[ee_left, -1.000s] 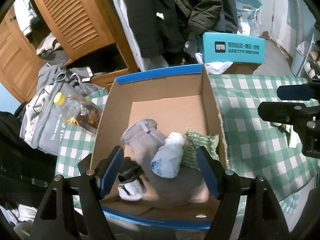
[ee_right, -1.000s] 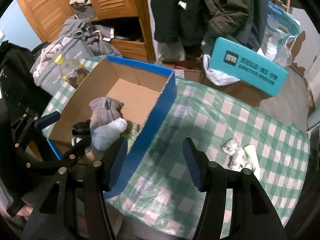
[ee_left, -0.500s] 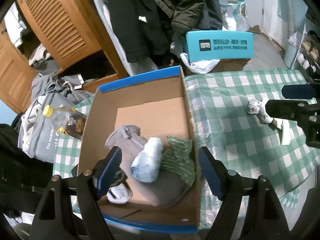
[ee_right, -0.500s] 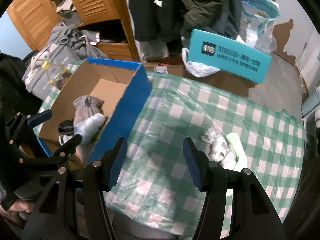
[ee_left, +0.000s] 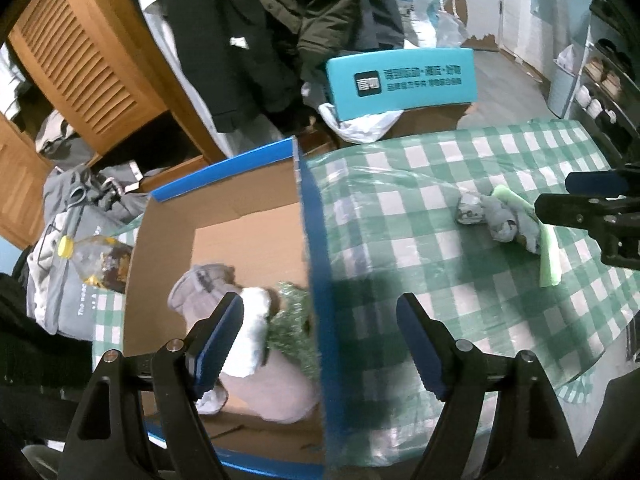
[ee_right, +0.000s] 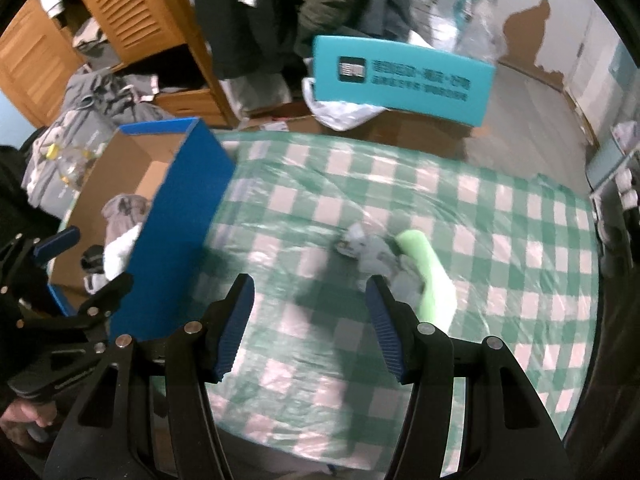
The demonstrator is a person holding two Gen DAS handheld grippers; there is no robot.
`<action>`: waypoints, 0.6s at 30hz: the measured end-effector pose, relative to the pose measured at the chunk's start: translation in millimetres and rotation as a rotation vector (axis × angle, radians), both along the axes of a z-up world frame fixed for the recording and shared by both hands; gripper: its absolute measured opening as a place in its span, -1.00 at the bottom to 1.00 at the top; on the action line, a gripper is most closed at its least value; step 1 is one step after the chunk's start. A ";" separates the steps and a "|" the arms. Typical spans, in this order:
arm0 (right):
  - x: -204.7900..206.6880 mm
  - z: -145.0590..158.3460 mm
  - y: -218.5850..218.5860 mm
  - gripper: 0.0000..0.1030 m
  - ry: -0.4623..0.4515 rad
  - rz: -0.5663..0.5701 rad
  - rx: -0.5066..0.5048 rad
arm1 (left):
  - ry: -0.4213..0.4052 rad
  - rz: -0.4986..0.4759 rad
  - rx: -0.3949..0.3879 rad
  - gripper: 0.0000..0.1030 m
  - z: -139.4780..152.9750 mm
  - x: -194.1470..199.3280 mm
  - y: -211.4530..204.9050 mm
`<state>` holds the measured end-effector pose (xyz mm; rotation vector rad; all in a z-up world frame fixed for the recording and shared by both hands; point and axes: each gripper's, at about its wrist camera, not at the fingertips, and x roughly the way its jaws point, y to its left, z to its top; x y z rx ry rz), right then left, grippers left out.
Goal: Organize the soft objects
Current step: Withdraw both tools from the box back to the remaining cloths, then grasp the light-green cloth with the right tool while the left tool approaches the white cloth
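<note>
The table wears a green-and-white checked cloth with a shiny clear plastic sheet over it, wrinkled in spots. On its left side sits a blue-sided cardboard box, open on top, holding a grey slipper-like thing, a white bundle and something green and glittery tucked against the box's right wall.

Out on the cloth, well apart from the box, lie a crumpled grey-white sock bundle and a pale green rolled item, touching each other. In the right wrist view the same pair is just ahead of the right gripper, whose blue pads are spread apart with nothing between them, only checked cloth. The green roll sits near its right finger.

The left gripper hangs over the box's right wall, its jaws wide apart and empty, one finger over the box contents and the other over the cloth.

The room is pretty cluttered: a wooden louvred wardrobe, dark coats hanging, a teal box with print on top of a brown carton, a white plastic bag under it, a pile of grey clothes and a yellow-capped bottle left of the box.
</note>
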<state>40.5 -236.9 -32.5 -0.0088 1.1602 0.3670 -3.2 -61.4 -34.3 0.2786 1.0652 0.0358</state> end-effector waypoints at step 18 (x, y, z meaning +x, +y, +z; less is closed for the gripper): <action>33.8 -53.5 -64.0 0.13 0.082 -0.152 -0.041 | 0.110 -0.017 -0.059 0.56 -39.3 30.6 -38.3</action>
